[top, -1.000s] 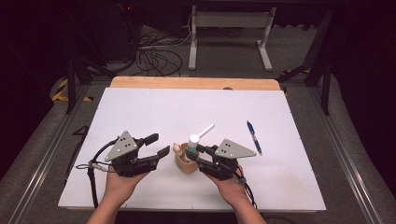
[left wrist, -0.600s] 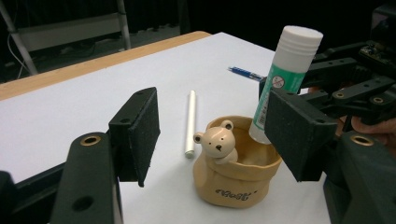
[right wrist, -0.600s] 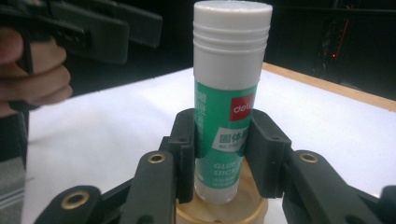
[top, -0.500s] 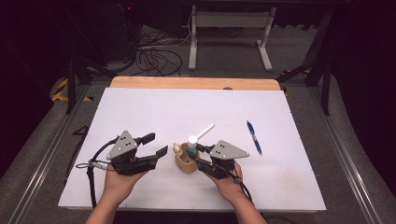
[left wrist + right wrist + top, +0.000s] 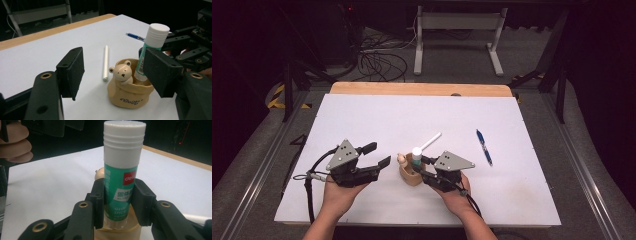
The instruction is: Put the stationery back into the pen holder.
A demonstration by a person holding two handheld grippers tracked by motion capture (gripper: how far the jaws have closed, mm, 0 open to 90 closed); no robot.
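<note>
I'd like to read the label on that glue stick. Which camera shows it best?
The right gripper view: the glue stick stands close up, label readable, clamped in the right tool. The left gripper view shows its white cap and part of its green body over the bear pot; the high view shows a small cap.

place: lab | cues: dark curtained walls, floor cables [image 5: 379, 60], white-covered table [image 5: 377, 120], metal stand [image 5: 457, 35]

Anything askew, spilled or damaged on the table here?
Nothing spilled or damaged. The green glue stick with a white cap stands clamped in the right gripper, its base inside the tan bear-shaped holder. The white stick and the blue pen lie loose on the white table.
</note>
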